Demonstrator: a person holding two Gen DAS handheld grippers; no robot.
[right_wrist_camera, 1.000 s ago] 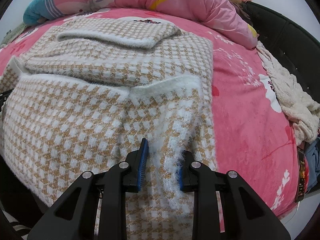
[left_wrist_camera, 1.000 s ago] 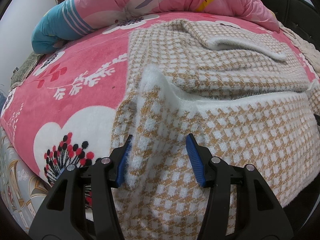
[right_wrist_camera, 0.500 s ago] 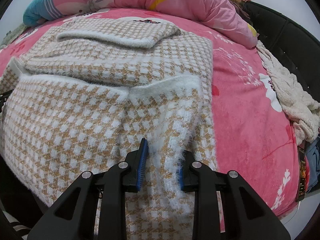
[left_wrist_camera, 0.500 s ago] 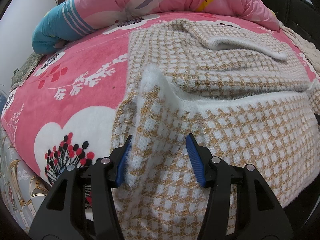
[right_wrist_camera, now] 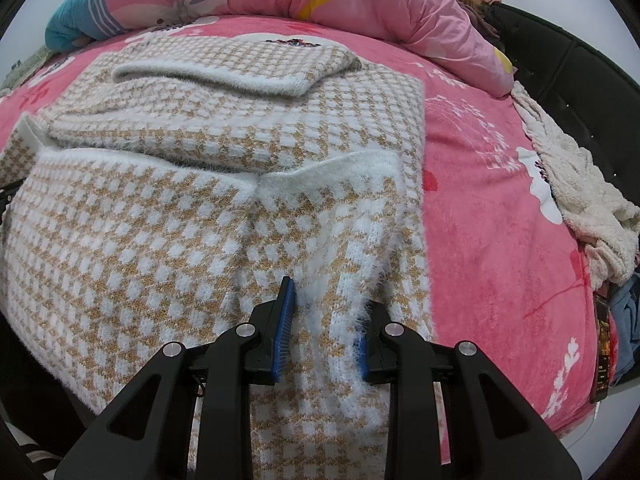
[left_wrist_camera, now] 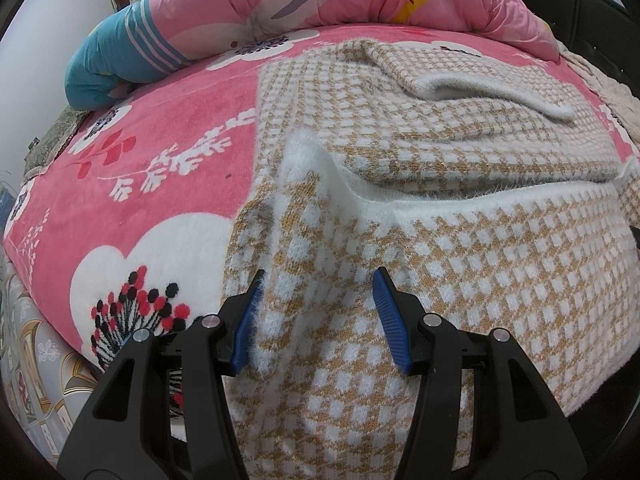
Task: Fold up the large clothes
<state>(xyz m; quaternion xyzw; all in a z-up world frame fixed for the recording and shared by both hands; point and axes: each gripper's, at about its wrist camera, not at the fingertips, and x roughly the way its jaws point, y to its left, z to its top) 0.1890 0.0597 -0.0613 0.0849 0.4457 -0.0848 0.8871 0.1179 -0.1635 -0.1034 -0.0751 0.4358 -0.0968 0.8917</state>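
Note:
A large fuzzy tan-and-white checked sweater (left_wrist_camera: 460, 152) lies spread on the pink floral bedspread (left_wrist_camera: 152, 152), its near part folded back with a white hem across the middle. It also shows in the right wrist view (right_wrist_camera: 200, 168). My left gripper (left_wrist_camera: 318, 320) is open, its blue pads on either side of a raised ridge of the sweater at its left near corner. My right gripper (right_wrist_camera: 324, 328) is open but narrower, its pads around a fold of the sweater at its right near corner. The fabric hangs over the bed edge below both grippers.
A rolled pink and blue quilt (left_wrist_camera: 280, 8) lies along the far side of the bed. A cream knitted garment (right_wrist_camera: 576, 184) and other clothes (right_wrist_camera: 624, 320) are piled at the right edge, by a dark bed frame (right_wrist_camera: 580, 64).

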